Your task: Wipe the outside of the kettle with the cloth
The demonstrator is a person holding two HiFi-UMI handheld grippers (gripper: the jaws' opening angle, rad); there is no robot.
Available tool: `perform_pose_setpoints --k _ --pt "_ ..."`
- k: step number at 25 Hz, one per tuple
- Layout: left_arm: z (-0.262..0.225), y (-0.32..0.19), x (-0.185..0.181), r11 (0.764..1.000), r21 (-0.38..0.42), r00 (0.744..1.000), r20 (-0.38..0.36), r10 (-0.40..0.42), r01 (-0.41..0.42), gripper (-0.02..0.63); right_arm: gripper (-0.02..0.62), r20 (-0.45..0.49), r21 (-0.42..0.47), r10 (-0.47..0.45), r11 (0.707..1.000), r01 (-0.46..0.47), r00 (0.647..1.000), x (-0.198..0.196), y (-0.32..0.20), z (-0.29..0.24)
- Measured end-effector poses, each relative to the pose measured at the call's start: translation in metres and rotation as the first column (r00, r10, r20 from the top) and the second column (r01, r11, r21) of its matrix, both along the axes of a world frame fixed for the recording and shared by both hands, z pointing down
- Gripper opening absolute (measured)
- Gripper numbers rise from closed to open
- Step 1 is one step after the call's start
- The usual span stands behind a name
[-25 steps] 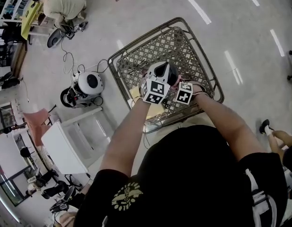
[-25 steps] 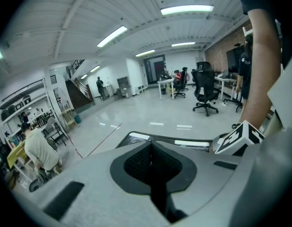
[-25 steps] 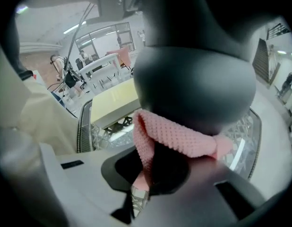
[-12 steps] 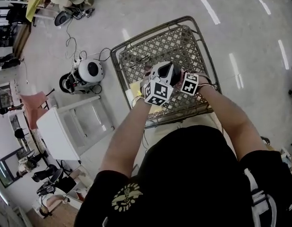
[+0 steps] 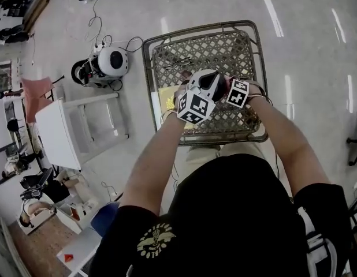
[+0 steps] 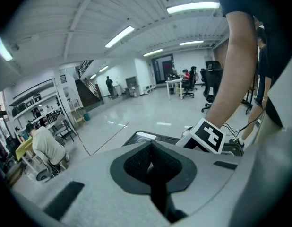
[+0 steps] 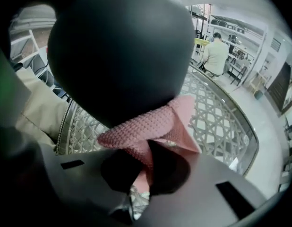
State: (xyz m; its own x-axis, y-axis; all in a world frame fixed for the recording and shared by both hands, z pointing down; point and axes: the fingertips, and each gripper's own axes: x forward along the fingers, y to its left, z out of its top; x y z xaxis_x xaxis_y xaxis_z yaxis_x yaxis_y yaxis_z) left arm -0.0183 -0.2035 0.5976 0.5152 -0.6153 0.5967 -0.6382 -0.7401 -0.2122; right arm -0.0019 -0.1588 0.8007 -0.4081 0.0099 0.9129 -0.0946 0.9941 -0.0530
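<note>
The lattice surface (image 7: 217, 112) spreads below and beyond the right jaws. The dark round kettle (image 7: 122, 51) fills the space just ahead of and above those jaws. The right gripper (image 7: 147, 157) is clenched on the pink cloth (image 7: 150, 126), which is pushed up against the kettle's lower side. The left gripper (image 6: 152, 148) has its jaws pressed together, nothing showing between them, and the right gripper's marker cube (image 6: 207, 136) sits just ahead to their right.

The kettle (image 7: 122, 51) is over the table (image 7: 221, 112), the cloth (image 7: 150, 126) touching it; a round appliance (image 5: 112, 61) sits left of the table.
</note>
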Motion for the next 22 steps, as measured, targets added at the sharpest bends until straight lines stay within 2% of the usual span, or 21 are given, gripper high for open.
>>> perform_pose_setpoints --k 4,8,13,18,22 --pt "0.002 -0.001 -0.001 1.000 -0.002 1.000 -0.011 -0.015 0.015 0.005 0.021 0.007 0.014 0.024 1.000 -0.024 1.000 -0.002 -0.021 0.004" --pt "0.001 -0.002 -0.003 1.000 -0.003 1.000 -0.015 -0.018 0.018 0.005 0.020 0.037 0.017 0.038 0.999 -0.039 0.999 -0.003 -0.020 0.005" --pt "-0.002 -0.001 -0.004 1.000 -0.010 0.999 -0.028 -0.018 0.018 0.005 0.020 0.056 -0.020 0.061 0.998 -0.060 0.997 -0.001 0.013 0.002" --pt "0.007 -0.002 -0.009 0.999 -0.030 0.998 -0.057 -0.016 0.014 0.005 0.020 0.073 -0.061 0.096 0.994 -0.092 0.993 -0.017 0.048 0.009" --pt "0.009 0.000 -0.006 0.999 -0.040 0.998 -0.061 0.006 -0.008 0.005 0.020 0.126 -0.099 0.166 0.983 -0.154 0.978 -0.026 0.068 -0.004"
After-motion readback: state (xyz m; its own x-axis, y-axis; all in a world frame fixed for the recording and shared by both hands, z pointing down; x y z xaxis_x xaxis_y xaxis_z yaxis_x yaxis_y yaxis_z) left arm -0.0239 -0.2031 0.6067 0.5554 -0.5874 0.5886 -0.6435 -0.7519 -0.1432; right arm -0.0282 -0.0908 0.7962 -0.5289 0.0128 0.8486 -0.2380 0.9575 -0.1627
